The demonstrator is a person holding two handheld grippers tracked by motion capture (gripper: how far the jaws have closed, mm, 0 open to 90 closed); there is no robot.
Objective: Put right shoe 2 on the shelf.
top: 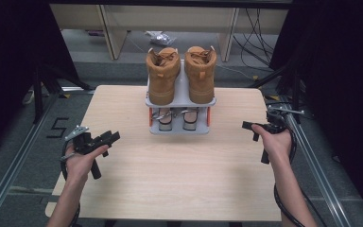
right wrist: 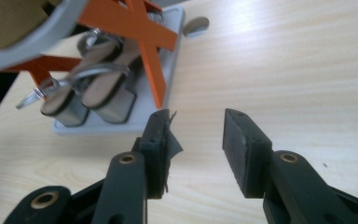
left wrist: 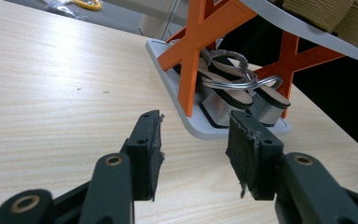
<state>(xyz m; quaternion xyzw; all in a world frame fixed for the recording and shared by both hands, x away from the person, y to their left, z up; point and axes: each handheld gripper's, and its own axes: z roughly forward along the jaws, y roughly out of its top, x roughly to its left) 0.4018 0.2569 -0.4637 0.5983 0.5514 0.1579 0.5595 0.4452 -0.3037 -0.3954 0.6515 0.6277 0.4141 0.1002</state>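
Black jaws of the right gripper (right wrist: 193, 149) stand about half spread, nothing between the pads, bare table (right wrist: 284, 70) under them. Left gripper (left wrist: 193, 154) is likewise parted and empty, hovering over the wood. Ahead of both sits the two-tier shoe rack (top: 180, 101): grey shelves, orange cross braces. In the high view it lies inward from each gripper, up and right of the left gripper (top: 109, 138), up and left of the right gripper (top: 249, 128). Pair of sandals (right wrist: 91, 88) with metal straps lies on the lower shelf, heels toward the person, long axes running away. Tan boots (top: 181, 73) stand on top. Both hands are about equally near; each gripper's jaws aim at the rack's near corner, so neither touches anything yet.
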